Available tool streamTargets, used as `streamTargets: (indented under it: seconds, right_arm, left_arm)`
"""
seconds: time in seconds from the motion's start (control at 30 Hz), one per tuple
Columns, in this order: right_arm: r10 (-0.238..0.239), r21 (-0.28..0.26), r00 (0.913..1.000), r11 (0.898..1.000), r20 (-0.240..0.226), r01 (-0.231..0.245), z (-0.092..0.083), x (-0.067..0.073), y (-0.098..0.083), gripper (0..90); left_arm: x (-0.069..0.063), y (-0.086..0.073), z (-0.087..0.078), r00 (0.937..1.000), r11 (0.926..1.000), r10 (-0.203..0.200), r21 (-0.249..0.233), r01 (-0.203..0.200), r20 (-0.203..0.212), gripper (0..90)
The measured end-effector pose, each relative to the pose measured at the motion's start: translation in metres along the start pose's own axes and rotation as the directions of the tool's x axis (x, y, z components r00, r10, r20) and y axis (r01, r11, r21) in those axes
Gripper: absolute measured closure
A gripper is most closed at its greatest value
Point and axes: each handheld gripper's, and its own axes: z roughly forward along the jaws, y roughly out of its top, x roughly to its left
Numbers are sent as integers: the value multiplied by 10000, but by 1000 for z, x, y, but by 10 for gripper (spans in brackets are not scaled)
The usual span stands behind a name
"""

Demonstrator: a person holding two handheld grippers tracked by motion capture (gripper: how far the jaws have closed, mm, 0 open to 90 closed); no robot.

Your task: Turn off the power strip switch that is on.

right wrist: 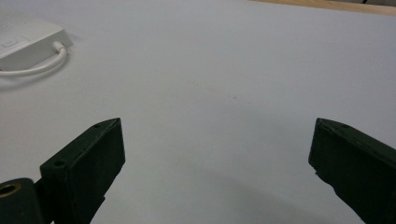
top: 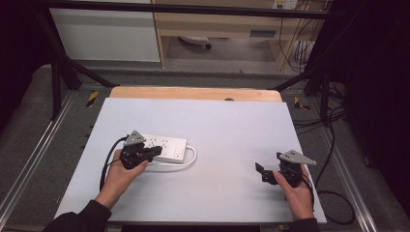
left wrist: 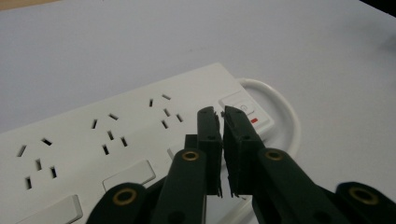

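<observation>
A white power strip (top: 167, 147) with several sockets lies on the left half of the pale mat (top: 227, 121), and its white cable (top: 193, 154) loops off its right end. My left gripper (top: 155, 152) is over the strip's near edge. In the left gripper view its jaws (left wrist: 223, 113) stand together with only a sliver between them and nothing held, just short of the strip (left wrist: 116, 130) and its rocker switch (left wrist: 245, 112) with the red mark. My right gripper (top: 263, 172) rests at the mat's right side, open wide (right wrist: 217, 135) over bare mat. The strip's end (right wrist: 23, 39) lies far off.
A wooden table edge (top: 193, 93) runs behind the mat. Black frame legs (top: 58, 72) stand at the back left and right. Cables (top: 333, 193) trail on the floor to the right. The mat between the two grippers is bare.
</observation>
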Motion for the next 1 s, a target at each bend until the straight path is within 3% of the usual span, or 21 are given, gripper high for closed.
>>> streamTargets:
  seconds: [0.23, 1.0]
  right_arm:
    - [-15, -14, 10000, 10000, 1, 15, 0, 0, 0, 41]
    - [26, -21, 10000, 10000, -4, -26, 0, 0, 0, 41]
  left_arm:
    - [4, 0, 7, 10000, 9997, -50, 231, 51, -84, 897]
    - [11, -4, 22, 9962, 9967, -194, 763, 259, -846, 900]
